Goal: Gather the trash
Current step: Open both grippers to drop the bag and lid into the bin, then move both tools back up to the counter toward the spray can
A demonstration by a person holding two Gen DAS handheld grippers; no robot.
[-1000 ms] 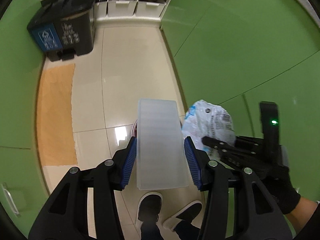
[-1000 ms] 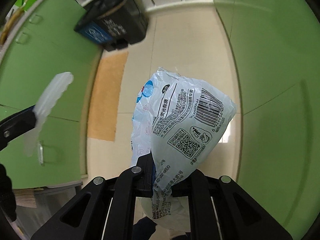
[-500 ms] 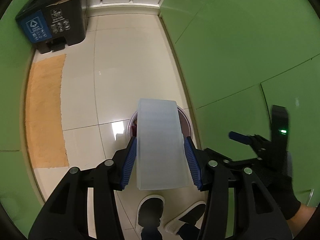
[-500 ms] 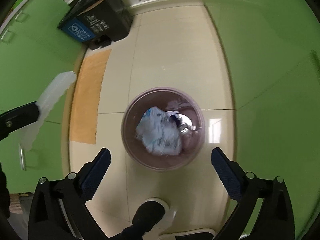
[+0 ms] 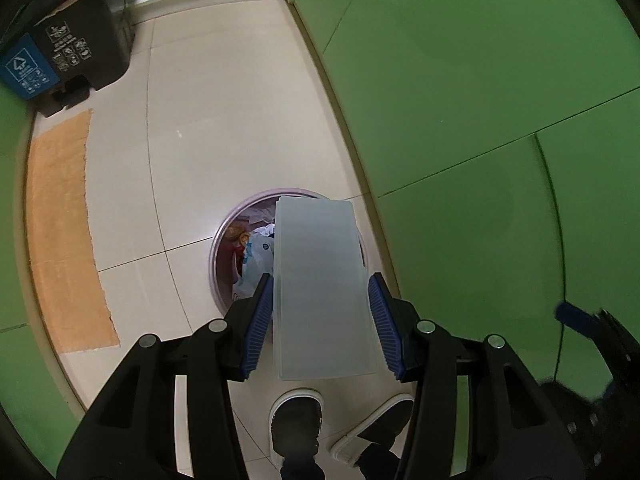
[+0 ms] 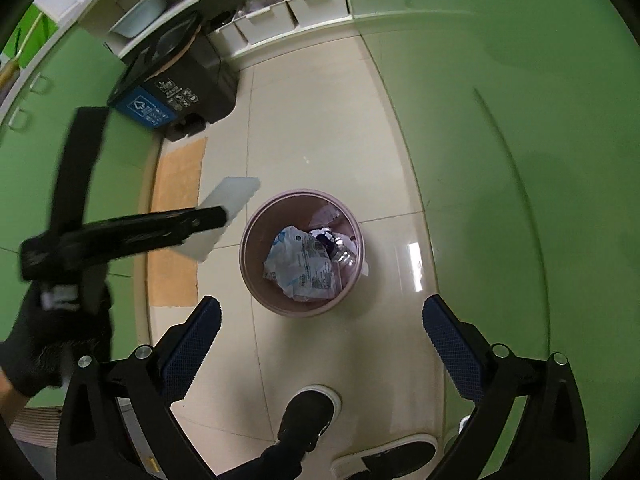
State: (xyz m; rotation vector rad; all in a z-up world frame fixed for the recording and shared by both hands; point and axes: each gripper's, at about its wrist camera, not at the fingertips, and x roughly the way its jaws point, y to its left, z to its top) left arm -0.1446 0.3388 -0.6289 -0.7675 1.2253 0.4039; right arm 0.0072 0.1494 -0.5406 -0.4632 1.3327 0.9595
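Note:
A frosted white plastic box (image 5: 320, 276) sits between the blue pads of my left gripper (image 5: 322, 320), which is shut on it above the pink waste bin (image 5: 218, 256). The right wrist view shows the same box (image 6: 224, 210) left of the bin (image 6: 256, 280), held up by the left gripper. A crumpled white and blue wrapper bag (image 6: 300, 266) lies inside the bin on other trash. My right gripper (image 6: 320, 342) hangs wide open above the floor near the bin, with nothing between its fingers.
A dark pedal bin with a blue recycling label (image 6: 176, 92) stands at the far end of the floor by white shelves with tubs (image 6: 280, 12). An orange mat (image 5: 60, 232) lies on the left. Green cabinet fronts (image 5: 480, 120) line both sides. The person's shoes (image 6: 308, 412) are below.
The right gripper opened and let the wrapper bag drop into the pink bin, then drew back. The left gripper sank toward the bin with the box held.

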